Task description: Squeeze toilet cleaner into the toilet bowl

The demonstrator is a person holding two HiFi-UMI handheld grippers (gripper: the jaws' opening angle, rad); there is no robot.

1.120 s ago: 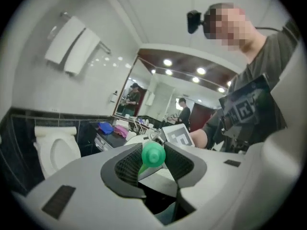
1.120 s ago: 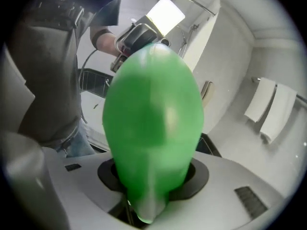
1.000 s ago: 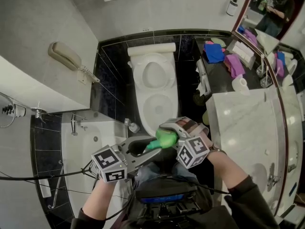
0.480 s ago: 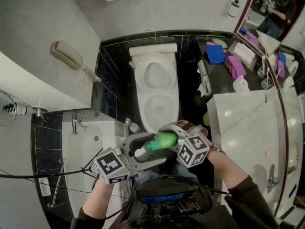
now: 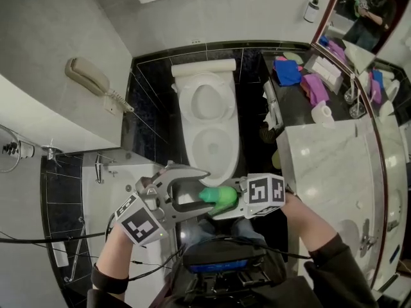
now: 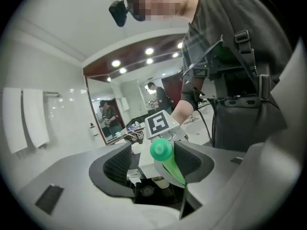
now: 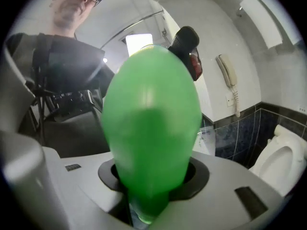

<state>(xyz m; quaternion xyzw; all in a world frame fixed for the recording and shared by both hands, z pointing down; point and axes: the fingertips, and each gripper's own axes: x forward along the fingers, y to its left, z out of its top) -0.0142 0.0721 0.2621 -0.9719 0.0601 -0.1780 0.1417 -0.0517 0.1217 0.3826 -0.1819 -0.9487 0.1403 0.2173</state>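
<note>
Glossy white ceramic toilet [image 5: 207, 124]. Around it, dark polished tiles [image 5: 149, 101]. To its right, a shiny pale marble counter [image 5: 334, 165] and soft, matt cloths [image 5: 288, 71]. In front of it, a smooth green plastic bottle [image 5: 218, 196].

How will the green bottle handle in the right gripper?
The green bottle looks smooth and glossy, so it is probably slippery in the right gripper. Its rounded plastic body likely gives when squeezed, and its taper may let it slide.
</note>
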